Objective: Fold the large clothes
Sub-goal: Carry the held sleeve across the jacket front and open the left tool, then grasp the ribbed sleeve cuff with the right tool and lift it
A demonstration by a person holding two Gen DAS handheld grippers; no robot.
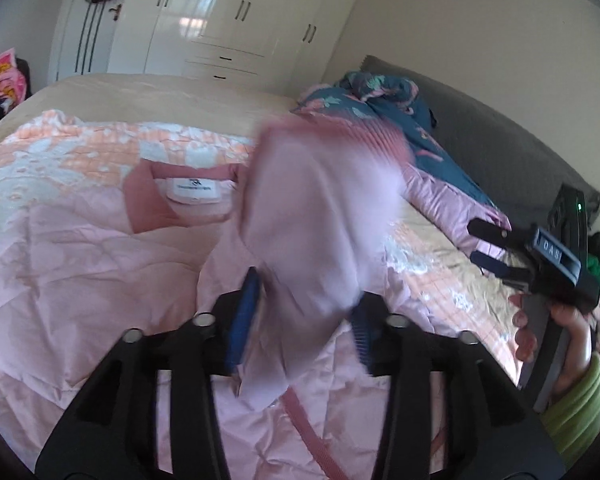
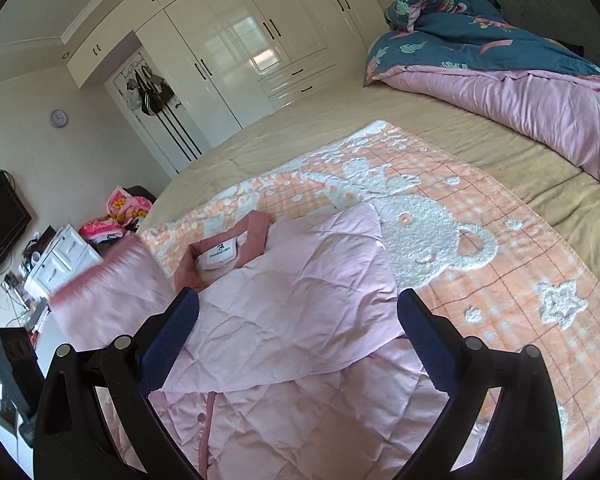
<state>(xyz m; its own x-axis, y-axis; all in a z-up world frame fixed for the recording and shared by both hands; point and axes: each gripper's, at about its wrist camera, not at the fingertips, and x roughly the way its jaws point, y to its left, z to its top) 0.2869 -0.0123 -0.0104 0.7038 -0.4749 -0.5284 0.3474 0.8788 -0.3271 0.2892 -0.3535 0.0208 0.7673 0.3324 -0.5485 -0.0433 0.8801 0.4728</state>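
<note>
The left tongs (image 1: 304, 312) held up a sleeve (image 1: 312, 216) of the pink jacket (image 2: 284, 320); the right tongs (image 2: 296, 344) stood wide above it.

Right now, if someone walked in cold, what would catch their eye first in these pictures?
The pink quilted jacket spread on the bed, collar toward the wardrobe. The left tool has its blurred sleeve lifted above it; the right tool hangs open over the jacket. Under it lies an orange blanket with a white bear.
</note>
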